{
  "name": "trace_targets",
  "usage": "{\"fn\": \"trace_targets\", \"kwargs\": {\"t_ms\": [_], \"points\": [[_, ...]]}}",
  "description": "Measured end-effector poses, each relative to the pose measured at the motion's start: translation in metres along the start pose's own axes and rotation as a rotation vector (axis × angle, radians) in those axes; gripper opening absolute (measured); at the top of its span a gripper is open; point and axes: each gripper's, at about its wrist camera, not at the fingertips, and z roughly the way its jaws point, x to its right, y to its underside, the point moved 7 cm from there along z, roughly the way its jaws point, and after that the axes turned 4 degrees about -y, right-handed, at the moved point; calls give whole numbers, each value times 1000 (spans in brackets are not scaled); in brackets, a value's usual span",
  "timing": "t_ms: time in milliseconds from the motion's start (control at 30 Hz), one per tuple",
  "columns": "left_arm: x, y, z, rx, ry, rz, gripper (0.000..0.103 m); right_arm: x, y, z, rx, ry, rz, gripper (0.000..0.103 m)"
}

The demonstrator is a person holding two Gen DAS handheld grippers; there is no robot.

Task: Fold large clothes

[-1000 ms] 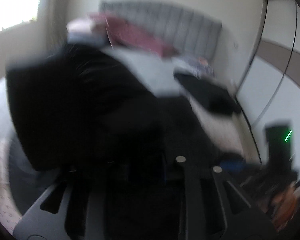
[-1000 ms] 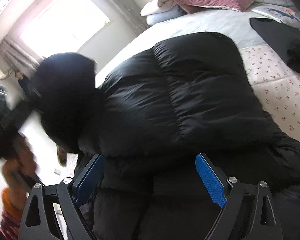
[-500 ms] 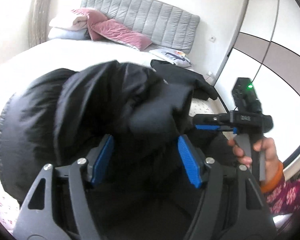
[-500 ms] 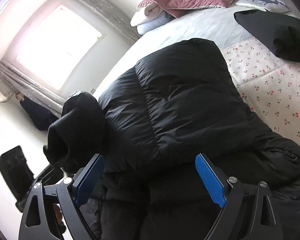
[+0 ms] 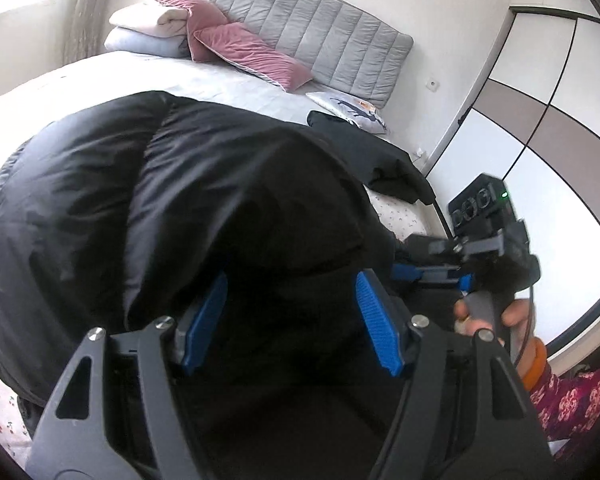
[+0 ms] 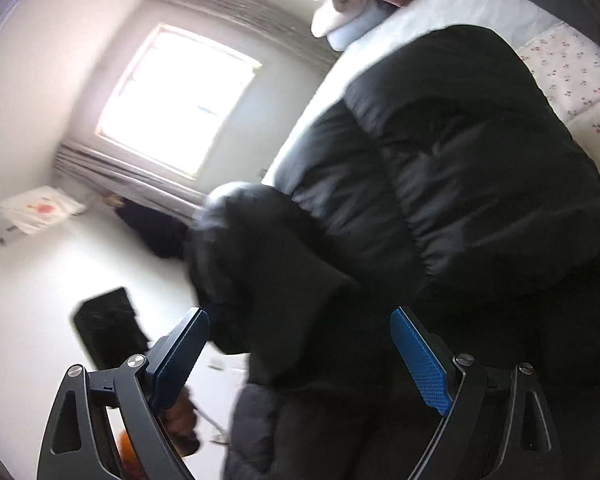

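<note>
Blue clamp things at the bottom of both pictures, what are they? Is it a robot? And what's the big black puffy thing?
No robot: a person holds a two-finger gripper in each hand, and a camera on each looks along its blue fingers. One picture comes from the left gripper, the other from the right gripper. The left view even shows the person's right hand on its handle. The puffy thing is a black puffer jacket lying on a bed with pink pillows. The left gripper's jaws have just been opening, with jacket fabric between them. Both grippers are open, so nothing is pinched.
</note>
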Motion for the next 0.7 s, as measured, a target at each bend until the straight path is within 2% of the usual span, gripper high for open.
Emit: {"fn": "trace_targets", "kwargs": {"t_ms": [133, 167, 200, 233, 300, 400, 500, 633, 700], "points": [[3, -2, -9, 5, -15, 11, 68, 1, 13, 26, -29, -82, 11, 79], [2, -4, -12, 11, -19, 16, 68, 3, 17, 33, -42, -83, 13, 61], [3, -7, -19, 25, -25, 22, 68, 3, 21, 40, -63, -99, 18, 33], [2, -10, -25, 40, -34, 27, 68, 2, 24, 43, -82, -115, 22, 22], [-2, -18, -39, 78, -51, 33, 68, -12, 20, 36, -59, -133, -25, 14], [-14, -31, -54, 129, -85, 42, 68, -39, 0, 7, 19, -147, -115, 9], [-34, -51, -55, 175, -135, 9, 68, -59, -31, -24, 106, -112, -187, 7], [-62, -74, -32, 234, -238, -36, 68, -59, -93, -45, 157, -4, -226, 7], [-79, -77, -9, 210, -274, -81, 68, -41, -118, -42, 153, 66, -209, 7]]}}
